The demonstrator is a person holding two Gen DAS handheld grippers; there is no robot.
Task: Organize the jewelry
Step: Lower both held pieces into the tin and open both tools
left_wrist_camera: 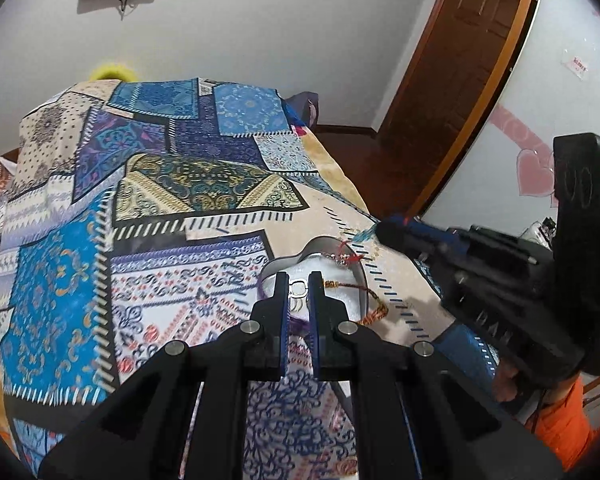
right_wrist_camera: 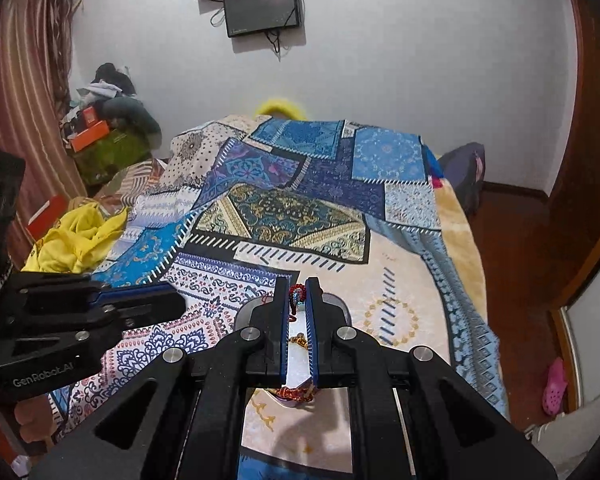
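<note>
A heart-shaped metal box (left_wrist_camera: 320,245) with a white lining lies on the patterned bedspread (left_wrist_camera: 160,240). Inside it are a silver piece (left_wrist_camera: 299,289) and a brown braided cord (left_wrist_camera: 374,312) that trails over the rim. My right gripper (right_wrist_camera: 297,282) is shut on a red and blue beaded bracelet (right_wrist_camera: 296,294) and holds it over the box (right_wrist_camera: 338,300). From the left wrist view, the right gripper (left_wrist_camera: 374,230) comes in from the right above the box's far edge. My left gripper (left_wrist_camera: 298,278) is shut, just above the near side of the box, with nothing clearly held.
The bed fills most of both views. A yellow cloth (right_wrist_camera: 76,240) lies at its left side, with piled clutter (right_wrist_camera: 108,128) behind it. A wooden door (left_wrist_camera: 460,80) and bare floor are to the right, with a pink shoe (right_wrist_camera: 556,386) on the floor.
</note>
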